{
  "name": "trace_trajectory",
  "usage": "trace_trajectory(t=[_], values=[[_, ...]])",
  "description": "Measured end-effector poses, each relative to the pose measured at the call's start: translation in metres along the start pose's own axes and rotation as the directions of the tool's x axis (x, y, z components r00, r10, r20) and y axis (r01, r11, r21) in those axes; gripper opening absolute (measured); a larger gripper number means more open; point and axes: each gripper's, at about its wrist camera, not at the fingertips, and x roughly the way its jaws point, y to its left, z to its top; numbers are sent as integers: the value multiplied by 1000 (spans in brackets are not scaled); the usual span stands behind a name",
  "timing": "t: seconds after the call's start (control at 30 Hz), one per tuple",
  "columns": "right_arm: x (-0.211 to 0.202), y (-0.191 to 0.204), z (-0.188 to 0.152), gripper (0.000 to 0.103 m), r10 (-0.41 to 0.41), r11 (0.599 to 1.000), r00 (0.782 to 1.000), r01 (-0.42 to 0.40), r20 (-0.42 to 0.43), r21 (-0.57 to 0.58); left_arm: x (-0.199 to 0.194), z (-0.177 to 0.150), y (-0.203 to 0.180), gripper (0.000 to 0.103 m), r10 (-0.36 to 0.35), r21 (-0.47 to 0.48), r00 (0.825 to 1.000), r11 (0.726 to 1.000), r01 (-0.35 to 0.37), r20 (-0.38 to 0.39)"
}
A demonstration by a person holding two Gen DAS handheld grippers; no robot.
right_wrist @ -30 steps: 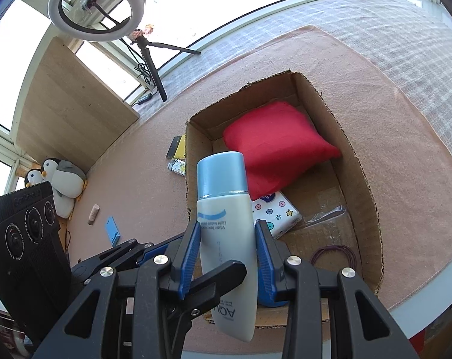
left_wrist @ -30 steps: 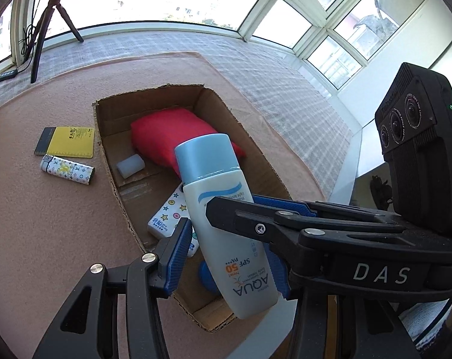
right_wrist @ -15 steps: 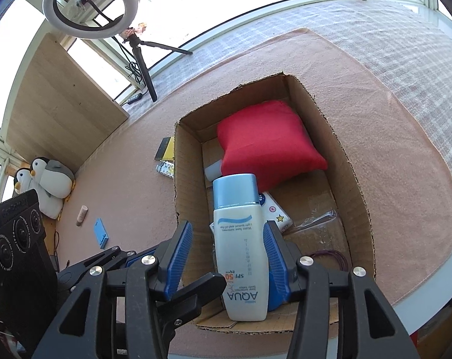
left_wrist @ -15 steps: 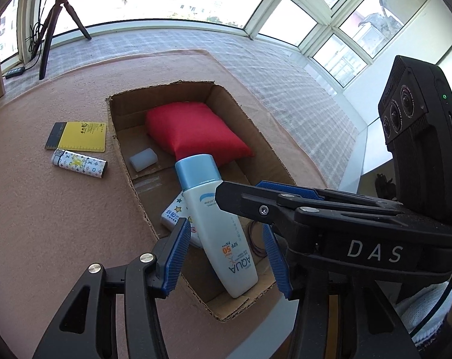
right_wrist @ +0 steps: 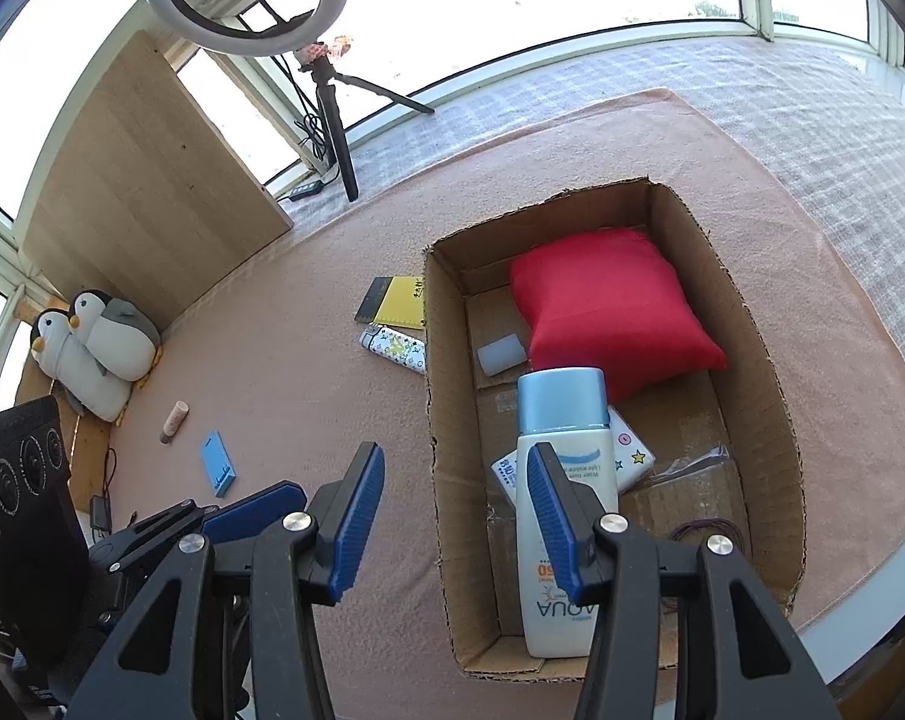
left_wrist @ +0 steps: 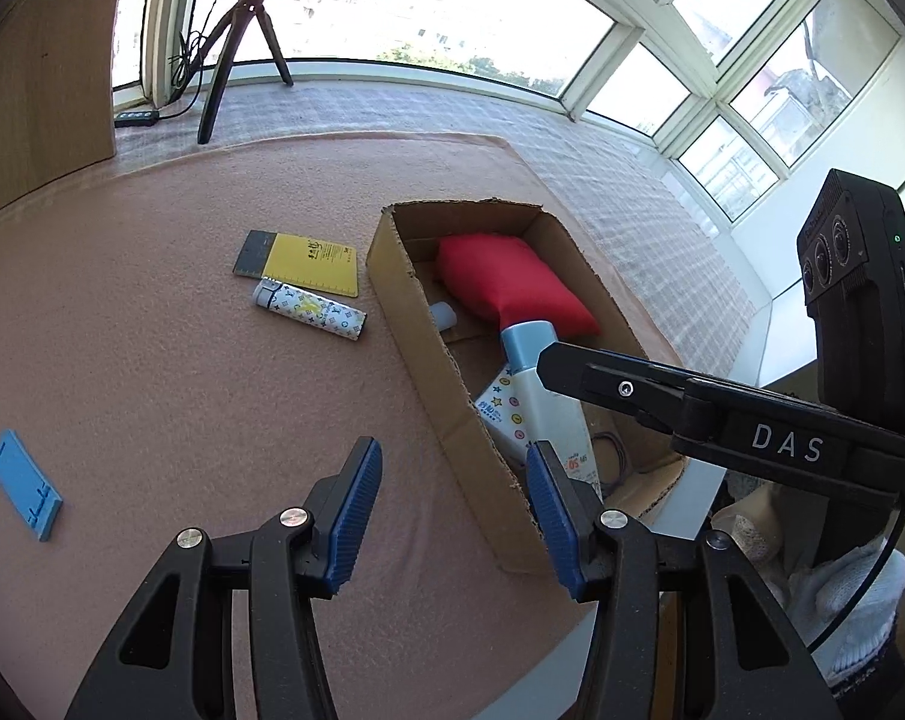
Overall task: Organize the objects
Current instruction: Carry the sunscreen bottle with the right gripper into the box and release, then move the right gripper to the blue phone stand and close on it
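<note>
1. The sunscreen bottle (right_wrist: 563, 516) lies in the cardboard box (right_wrist: 758, 360), below the red pillow (right_wrist: 608, 306).
2. The right gripper (right_wrist: 452, 516) is empty, its jaws apart.
3. A yellow notepad (right_wrist: 399, 301) lies outside the box.

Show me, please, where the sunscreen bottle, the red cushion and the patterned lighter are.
sunscreen bottle (right_wrist: 563, 420), right wrist view, blue cap.
red cushion (right_wrist: 608, 306), right wrist view, middle of its top.
patterned lighter (left_wrist: 311, 316), left wrist view, mid-body.

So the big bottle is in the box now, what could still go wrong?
1. The sunscreen bottle lies partly on the star-patterned pack, so it might slide or roll when more things go in.
2. The right gripper hangs open right beside the cardboard box wall; a careless move could bump or shift the box.
3. The box's near end sits close to the ledge's edge, so a push might tip it off.
</note>
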Motion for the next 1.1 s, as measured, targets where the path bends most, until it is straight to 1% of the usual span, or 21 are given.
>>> trace_trajectory(t=[0.17,0.3,0.47,0.57,0.67,0.8,0.9,1.0,1.1], values=[[4,23,-1,46,8,999,1000,-7,4,-47,-26,-12,40,54,74,-44,997,996,-73,25],[12,48,-4,46,16,994,1000,-16,-1,-110,-48,-24,82,54,124,-112,991,987,-119,39],[25,81,-9,46,39,983,999,-40,-8,-177,-72,-42,135,54,185,-212,982,962,-171,49],[37,103,-12,46,41,972,999,-44,-18,-229,-82,-55,161,54,226,-256,973,945,-206,49],[50,124,-15,46,48,959,998,-58,-40,-277,-90,-66,185,54,250,-295,967,928,-227,42],[66,149,-17,46,49,944,997,-68,-67,-321,-97,-78,210,54,291,-327,956,907,-266,29],[79,167,-18,46,51,932,994,-81,-94,-354,-97,-81,220,54,317,-341,948,894,-292,19],[93,183,-18,46,47,920,992,-88,-117,-382,-98,-83,228,54,361,-333,933,880,-337,9],[108,199,-16,46,45,909,988,-101,-146,-405,-91,-80,232,54,380,-334,925,871,-360,-5]])
